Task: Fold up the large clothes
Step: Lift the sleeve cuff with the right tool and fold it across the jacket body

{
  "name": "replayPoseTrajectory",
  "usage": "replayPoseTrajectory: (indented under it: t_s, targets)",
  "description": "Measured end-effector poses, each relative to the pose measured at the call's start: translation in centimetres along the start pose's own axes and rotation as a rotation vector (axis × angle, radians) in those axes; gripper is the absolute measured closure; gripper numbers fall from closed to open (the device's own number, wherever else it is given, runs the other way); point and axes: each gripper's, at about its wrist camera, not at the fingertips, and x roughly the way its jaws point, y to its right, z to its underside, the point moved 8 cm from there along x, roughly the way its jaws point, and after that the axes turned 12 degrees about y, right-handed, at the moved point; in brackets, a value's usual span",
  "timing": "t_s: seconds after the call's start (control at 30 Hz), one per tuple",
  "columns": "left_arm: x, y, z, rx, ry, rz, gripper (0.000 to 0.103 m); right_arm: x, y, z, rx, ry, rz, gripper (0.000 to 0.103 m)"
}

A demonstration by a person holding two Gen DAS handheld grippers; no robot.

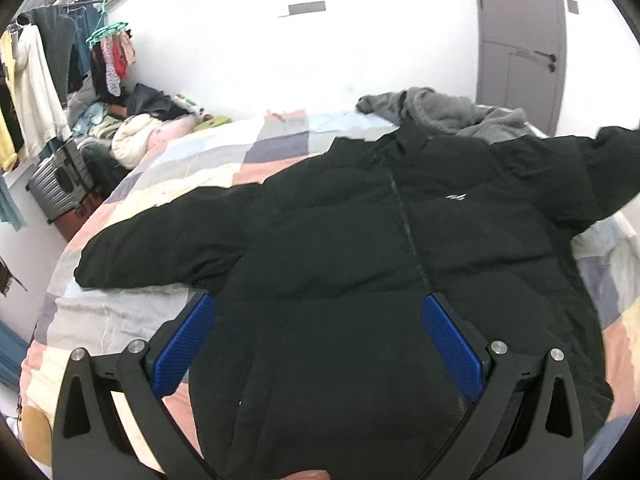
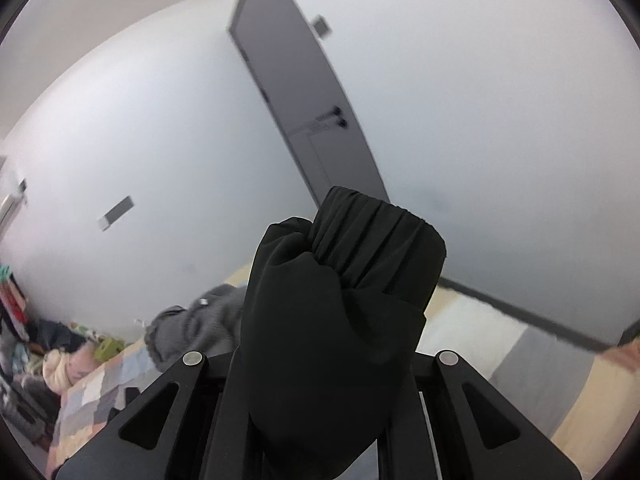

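Observation:
A black puffer jacket [image 1: 360, 232] lies face up on the bed, zipper shut, left sleeve spread out to the left. My left gripper [image 1: 318, 304] is open, its blue pads [image 1: 184, 344] on either side of the jacket's lower front, just above it. My right gripper [image 2: 320, 360] is shut on the jacket's right sleeve [image 2: 340, 300] near the gathered cuff [image 2: 376, 240] and holds it lifted in the air; its fingers are hidden by the fabric. That sleeve rises at the right edge of the left wrist view [image 1: 600, 168].
The bed has a pastel checked quilt [image 1: 248, 152]. A grey fleece garment [image 1: 448, 112] lies by the jacket's collar. A clothes rack [image 1: 52, 80], a clothes pile [image 1: 132, 128] and a suitcase [image 1: 56, 184] stand at the left. A grey door [image 1: 520, 40] is behind.

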Motion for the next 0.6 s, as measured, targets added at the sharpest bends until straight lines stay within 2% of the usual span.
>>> replayPoseTrajectory:
  t_s: [0.17,0.33,0.47,0.6]
  targets:
    - [-1.6,-0.5,-1.0,-0.006,0.008,0.027,0.0,-3.8,-9.2,-2.9,-0.115,0.054,-0.073,0.094]
    - [-2.5,-1.8,-1.8,-0.019,0.035,0.008,0.0,-7.6,-18.9,-3.6,-0.242,0.097,-0.161,0.094]
    - [-2.3,-3.3,-1.5,-0.025,0.051,-0.015,0.0,-10.7,-27.7,-1.8,-0.351,0.109,-0.263,0.093]
    - [-1.2,-5.2,-0.9,-0.014,0.039,-0.038,0.0,-12.3,-35.3,1.3,-0.376,0.078,-0.368,0.092]
